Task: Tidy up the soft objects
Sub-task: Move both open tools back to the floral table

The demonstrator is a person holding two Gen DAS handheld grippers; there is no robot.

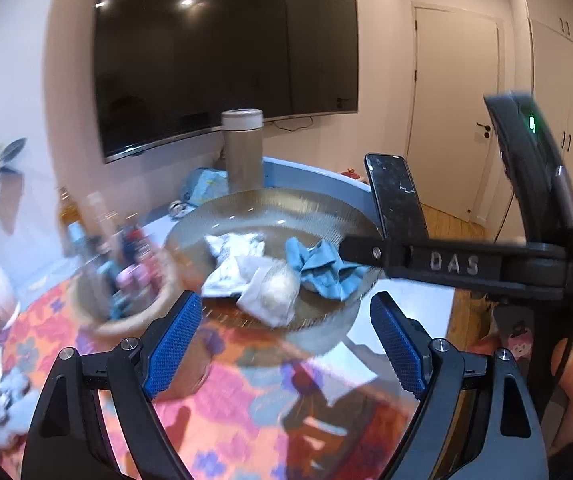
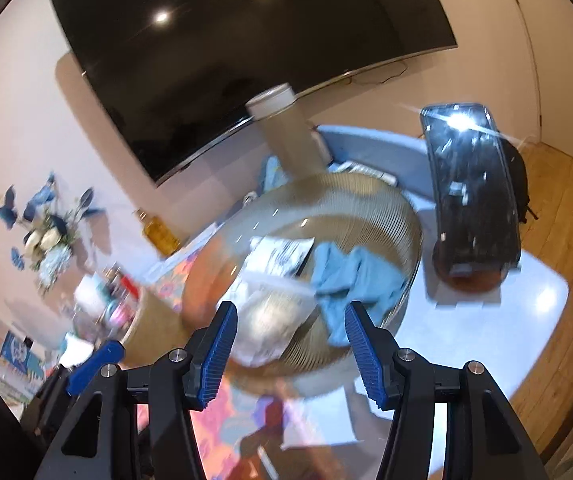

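Three soft things lie in the glass bowl (image 1: 246, 208) on the tabletop (image 2: 486, 320): a blue cloth (image 1: 322, 268), a white cloth (image 1: 262, 292) and a white packet (image 1: 234, 246). Left gripper (image 1: 282, 344) gapes wide, holding nothing. Right gripper (image 2: 290, 344) is apart and holds nothing too

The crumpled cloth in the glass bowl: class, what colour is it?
Light blue cloth, clearest in the right wrist view, lying inside the ribbed glass bowl.

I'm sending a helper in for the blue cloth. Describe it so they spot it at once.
Find the wall television, then the big ribbed glass bowl on the table below it. The blue cloth lies crumpled in the bowl's right half, the only blue piece there, beside white wrappers and a pale bagged bundle.
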